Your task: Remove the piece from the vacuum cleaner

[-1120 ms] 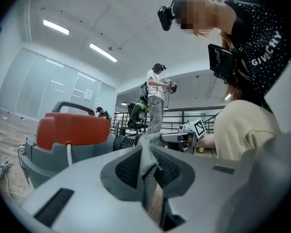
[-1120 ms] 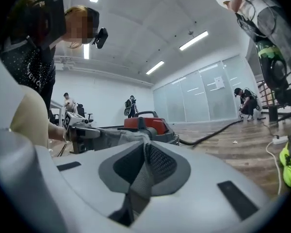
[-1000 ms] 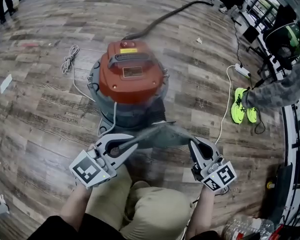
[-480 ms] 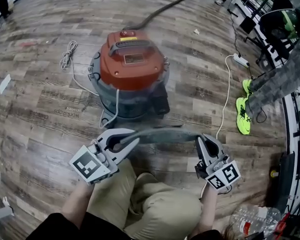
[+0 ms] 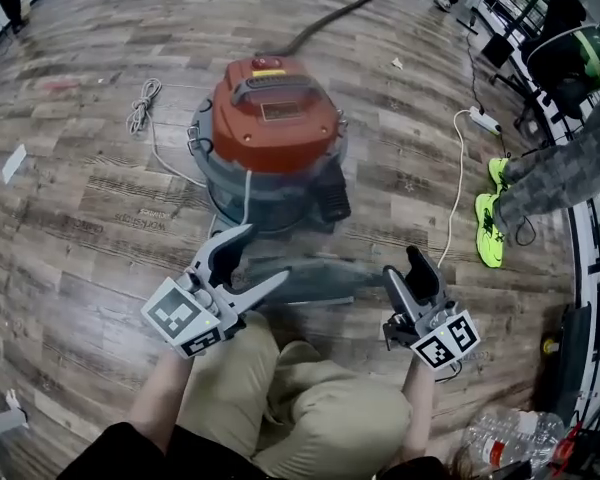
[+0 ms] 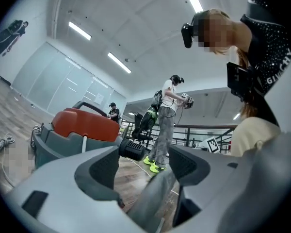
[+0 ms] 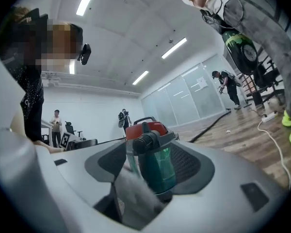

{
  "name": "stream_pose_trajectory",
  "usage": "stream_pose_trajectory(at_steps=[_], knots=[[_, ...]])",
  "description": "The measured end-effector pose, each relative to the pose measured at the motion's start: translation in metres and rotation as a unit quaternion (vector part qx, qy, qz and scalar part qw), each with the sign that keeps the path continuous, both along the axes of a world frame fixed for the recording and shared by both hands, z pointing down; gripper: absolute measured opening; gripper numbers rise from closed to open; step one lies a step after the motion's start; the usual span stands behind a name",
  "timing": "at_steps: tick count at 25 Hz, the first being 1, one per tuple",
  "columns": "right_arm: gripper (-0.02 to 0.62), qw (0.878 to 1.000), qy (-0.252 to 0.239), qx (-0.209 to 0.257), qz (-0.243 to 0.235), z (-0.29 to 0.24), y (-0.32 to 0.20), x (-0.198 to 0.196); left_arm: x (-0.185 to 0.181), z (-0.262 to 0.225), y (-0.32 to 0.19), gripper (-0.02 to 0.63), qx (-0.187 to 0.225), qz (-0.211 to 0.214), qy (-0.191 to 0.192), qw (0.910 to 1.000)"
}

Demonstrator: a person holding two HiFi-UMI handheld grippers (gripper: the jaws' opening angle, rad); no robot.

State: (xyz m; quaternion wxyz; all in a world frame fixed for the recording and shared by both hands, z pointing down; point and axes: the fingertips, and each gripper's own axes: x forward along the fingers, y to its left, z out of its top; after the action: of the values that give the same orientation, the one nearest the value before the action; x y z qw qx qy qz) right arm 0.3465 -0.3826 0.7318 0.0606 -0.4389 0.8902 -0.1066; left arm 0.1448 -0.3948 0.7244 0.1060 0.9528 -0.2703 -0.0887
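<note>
The vacuum cleaner (image 5: 275, 128) stands on the wood floor ahead, with a red lid, a grey body and a black ribbed inlet (image 5: 330, 203). The grey piece (image 5: 315, 280) lies blurred between my two grippers, apart from the vacuum. My left gripper (image 5: 250, 266) is open; its jaws have just been opening, and the piece's end (image 6: 153, 198) sits loose between them. My right gripper (image 5: 408, 274) is open too, its jaws also having just opened, with the other end (image 7: 131, 188) low in the gap. The vacuum (image 7: 148, 130) shows beyond the right gripper's jaws.
My bent knees (image 5: 310, 408) are just below the grippers. A black hose (image 5: 330, 23) runs away behind the vacuum; a coiled white cord (image 5: 140, 108) lies to its left. A power strip (image 5: 483, 120) and a person in neon shoes (image 5: 490, 238) are at the right.
Both grippers held the grey piece with shut jaws; now both stand wide and the piece is loose between them, slightly lower. Both hands have rolled a little.
</note>
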Motion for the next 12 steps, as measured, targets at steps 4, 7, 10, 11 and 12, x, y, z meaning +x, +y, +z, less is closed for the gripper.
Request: stream_pose_trajectory(at_steps=[4,7,10,11,12], knots=[[0.262,0.998,0.059,0.003,-0.022,0.011,0.003,-0.015,-0.001,0.012,0.005,0.247,0.019,-0.005,-0.064,0.9977],[0.012,0.998,0.060,0.002,-0.026,0.017,0.005,-0.021,-0.004,0.017,0.007,0.008,0.012,-0.024,-0.074,0.9969],[0.011,0.996,0.069,0.012,-0.059,0.016,0.015,-0.034,0.001,0.017,0.015,0.008,0.015,-0.008,-0.069,0.9975],[0.011,0.994,0.082,0.020,-0.070,0.014,0.018,-0.040,0.003,0.016,0.017,0.008,0.018,-0.004,-0.071,0.9973],[0.011,0.992,0.092,0.027,-0.080,0.012,0.020,-0.045,0.004,0.016,0.018,0.008,0.019,-0.001,-0.074,0.9971]])
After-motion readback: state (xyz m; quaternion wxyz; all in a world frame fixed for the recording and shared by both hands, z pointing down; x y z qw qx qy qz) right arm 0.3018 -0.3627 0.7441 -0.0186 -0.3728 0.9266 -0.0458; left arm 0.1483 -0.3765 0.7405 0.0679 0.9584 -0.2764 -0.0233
